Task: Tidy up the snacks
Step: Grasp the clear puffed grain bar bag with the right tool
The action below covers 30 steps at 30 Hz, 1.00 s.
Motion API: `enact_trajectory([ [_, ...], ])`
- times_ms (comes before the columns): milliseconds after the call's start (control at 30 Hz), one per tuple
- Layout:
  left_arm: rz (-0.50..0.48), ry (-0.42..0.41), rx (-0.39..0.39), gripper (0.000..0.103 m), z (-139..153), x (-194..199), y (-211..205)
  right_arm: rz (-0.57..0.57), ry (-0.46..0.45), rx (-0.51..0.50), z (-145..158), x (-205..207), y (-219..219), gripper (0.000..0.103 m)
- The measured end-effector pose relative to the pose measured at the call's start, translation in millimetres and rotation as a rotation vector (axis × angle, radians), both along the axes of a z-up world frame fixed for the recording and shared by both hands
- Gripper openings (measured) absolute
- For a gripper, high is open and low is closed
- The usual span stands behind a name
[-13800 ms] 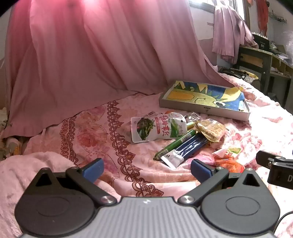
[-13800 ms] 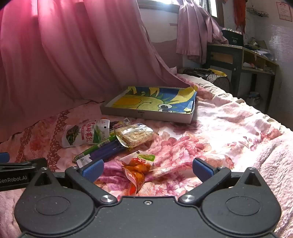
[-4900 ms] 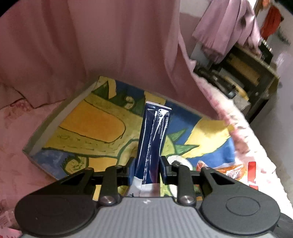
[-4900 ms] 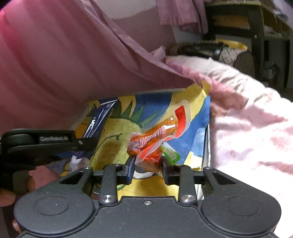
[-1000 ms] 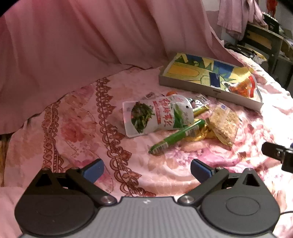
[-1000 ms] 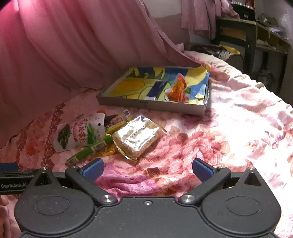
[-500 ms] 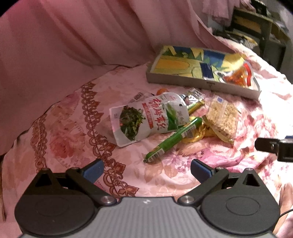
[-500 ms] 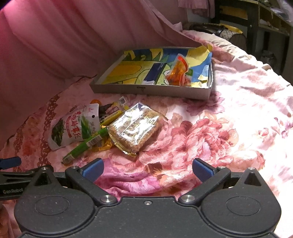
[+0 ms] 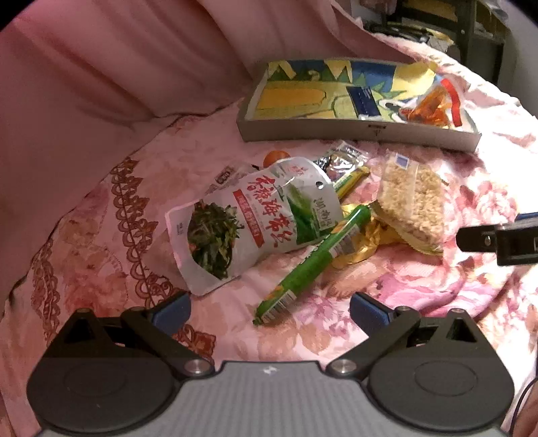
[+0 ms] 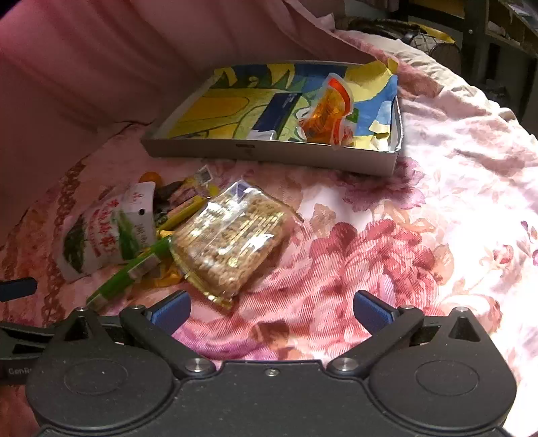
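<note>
A shallow tray (image 9: 356, 131) (image 10: 269, 153) with a bright cartoon lining lies on the bed; a dark blue sachet (image 9: 361, 101) (image 10: 277, 109) and an orange snack packet (image 9: 430, 107) (image 10: 326, 112) lie in it. In front of the tray lies a snack pile: a white and green pouch (image 9: 248, 218) (image 10: 101, 238), a green stick (image 9: 312, 262) (image 10: 131, 272), a clear pack of crisp noodles (image 9: 410, 201) (image 10: 232, 238) and small wrappers (image 9: 343, 164). My left gripper (image 9: 269, 307) is open just short of the green stick. My right gripper (image 10: 270, 307) is open near the noodle pack.
A pink floral bedspread (image 10: 437, 218) covers the bed. A pink curtain (image 9: 117, 67) hangs behind the snacks. A dark desk (image 9: 470, 23) stands at the far right. The right gripper's finger (image 9: 497, 238) shows at the right edge of the left wrist view.
Both grippers have moved forward and down toward the snack pile, staying open. The snacks look larger and nearer than half a second ago.
</note>
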<state>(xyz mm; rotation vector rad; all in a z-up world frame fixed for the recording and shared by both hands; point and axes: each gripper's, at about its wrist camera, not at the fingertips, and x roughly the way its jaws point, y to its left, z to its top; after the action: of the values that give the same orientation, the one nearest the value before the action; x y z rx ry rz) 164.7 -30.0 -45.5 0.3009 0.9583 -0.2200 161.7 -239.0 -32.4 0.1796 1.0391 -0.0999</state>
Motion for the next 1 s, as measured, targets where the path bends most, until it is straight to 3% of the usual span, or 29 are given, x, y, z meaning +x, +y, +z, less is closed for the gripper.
enact_trajectory([
  [533,0.004,0.099,-0.031,0.103,-17,23,8,-0.110,0.110,0.140,-27,31,-9,0.102],
  [1000,0.015,0.116,-0.010,0.103,-23,31,7,-0.145,0.061,0.184,-35,63,-11,0.102],
])
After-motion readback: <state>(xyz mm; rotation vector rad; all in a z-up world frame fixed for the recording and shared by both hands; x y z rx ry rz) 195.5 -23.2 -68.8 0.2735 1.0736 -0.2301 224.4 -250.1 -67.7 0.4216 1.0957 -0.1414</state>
